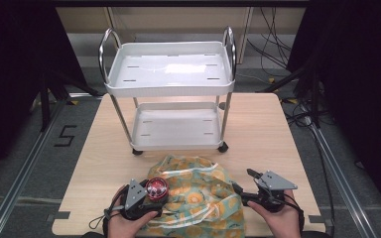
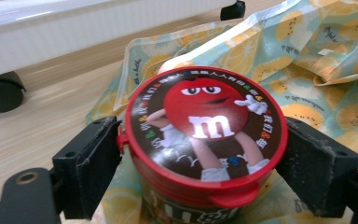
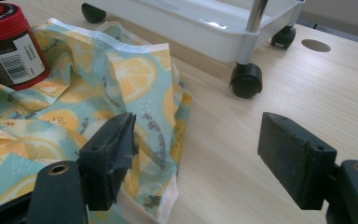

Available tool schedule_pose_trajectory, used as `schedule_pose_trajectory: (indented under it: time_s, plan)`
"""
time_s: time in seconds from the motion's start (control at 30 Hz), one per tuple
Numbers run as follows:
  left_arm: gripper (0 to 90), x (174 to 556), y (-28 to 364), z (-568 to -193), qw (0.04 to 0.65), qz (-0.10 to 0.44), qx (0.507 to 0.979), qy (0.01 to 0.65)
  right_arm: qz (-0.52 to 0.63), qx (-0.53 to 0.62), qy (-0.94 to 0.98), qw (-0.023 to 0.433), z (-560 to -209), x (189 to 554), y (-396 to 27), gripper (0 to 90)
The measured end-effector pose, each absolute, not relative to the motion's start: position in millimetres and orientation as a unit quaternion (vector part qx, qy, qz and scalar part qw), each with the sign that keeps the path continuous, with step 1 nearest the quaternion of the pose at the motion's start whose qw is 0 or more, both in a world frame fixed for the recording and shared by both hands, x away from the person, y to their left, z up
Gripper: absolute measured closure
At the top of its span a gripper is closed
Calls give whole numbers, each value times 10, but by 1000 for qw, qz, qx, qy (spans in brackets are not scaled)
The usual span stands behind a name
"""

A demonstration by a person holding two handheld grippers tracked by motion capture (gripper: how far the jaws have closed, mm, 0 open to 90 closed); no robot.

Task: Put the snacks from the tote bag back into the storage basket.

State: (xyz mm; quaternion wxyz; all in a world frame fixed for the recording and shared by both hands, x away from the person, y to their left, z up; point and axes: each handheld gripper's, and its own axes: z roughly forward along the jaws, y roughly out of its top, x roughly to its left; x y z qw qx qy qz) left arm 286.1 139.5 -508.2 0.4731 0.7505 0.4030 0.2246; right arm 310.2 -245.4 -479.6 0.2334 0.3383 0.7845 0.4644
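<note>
A round red-lidded candy tub with a cartoon print [image 2: 205, 126] is grasped by the left gripper [image 1: 146, 198], jaws clenched on its sides, near the desk's front edge, over a crumpled teal lemon-print cloth bag [image 1: 198, 193]. The right gripper [image 1: 244, 182] is held at the bag's right edge, jaws released and holding nothing. A white two-tier wheeled trolley [image 1: 171, 82] is seen toward the rear of the pale wooden desk [image 1: 268, 134].
</note>
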Motion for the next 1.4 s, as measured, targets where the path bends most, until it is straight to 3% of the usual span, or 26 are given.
schedule_pose_trajectory:
  time_s: [0.47,0.93,1.17,1.4]
  plan:
    - [221,2928,1335,-5111,452,230,754,416,460,350,785,223,-4798,3089,-2454,281]
    - [226,2890,1347,-5035,475,249,730,425,464,356,781,219,-4795,3085,-2452,281]
    - [226,2869,1371,-4978,482,256,726,419,466,333,783,243,-4793,3108,-2468,281]
    - [227,2846,1395,-4933,485,256,719,426,465,340,784,229,-4794,3094,-2452,281]
